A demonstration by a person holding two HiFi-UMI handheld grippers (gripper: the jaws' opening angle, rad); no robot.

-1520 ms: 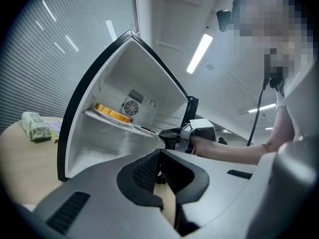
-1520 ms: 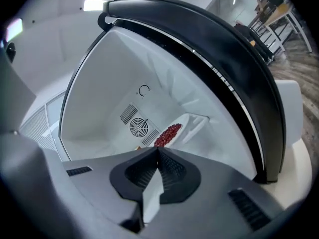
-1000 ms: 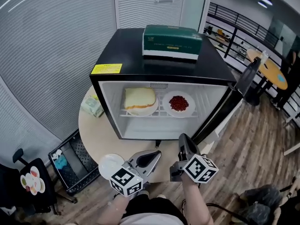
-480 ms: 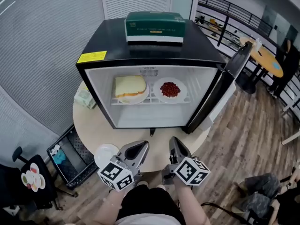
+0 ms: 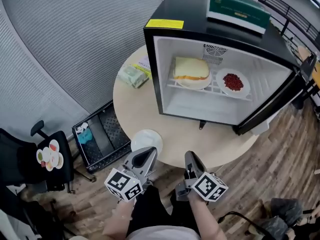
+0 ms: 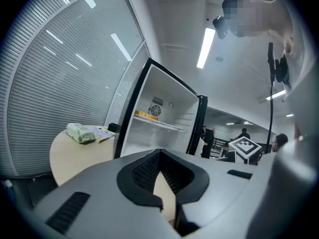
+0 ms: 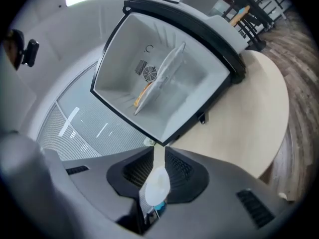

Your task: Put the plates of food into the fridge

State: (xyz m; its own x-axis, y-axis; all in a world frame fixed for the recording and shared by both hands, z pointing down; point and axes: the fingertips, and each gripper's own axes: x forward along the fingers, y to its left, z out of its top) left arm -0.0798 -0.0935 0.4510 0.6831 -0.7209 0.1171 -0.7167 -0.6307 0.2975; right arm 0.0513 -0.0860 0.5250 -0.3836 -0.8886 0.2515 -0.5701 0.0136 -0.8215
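The small black fridge (image 5: 220, 59) stands open on the round table (image 5: 137, 109). On its shelf sit a plate with a sandwich (image 5: 191, 74) and a plate of red food (image 5: 233, 82). An empty white plate (image 5: 146, 141) lies at the table's near edge. My left gripper (image 5: 145, 156) hangs just short of that plate, shut and holding nothing. To its right, my right gripper (image 5: 191, 160) is off the table's edge; its jaws have just been opening to a narrow gap with nothing between them. The right gripper view shows the open fridge (image 7: 159, 78) ahead, tilted.
A green box (image 5: 239, 10) rests on the fridge top. The fridge door (image 5: 280, 104) swings out to the right. A green packet (image 5: 131, 75) lies on the table left of the fridge. On the floor at left are a black crate (image 5: 100, 139) and a black chair (image 5: 35, 159).
The view has swung left, so the fridge now sits at the upper right. Both grippers lie farther from the fridge, and the empty white plate is now just ahead of the left one.
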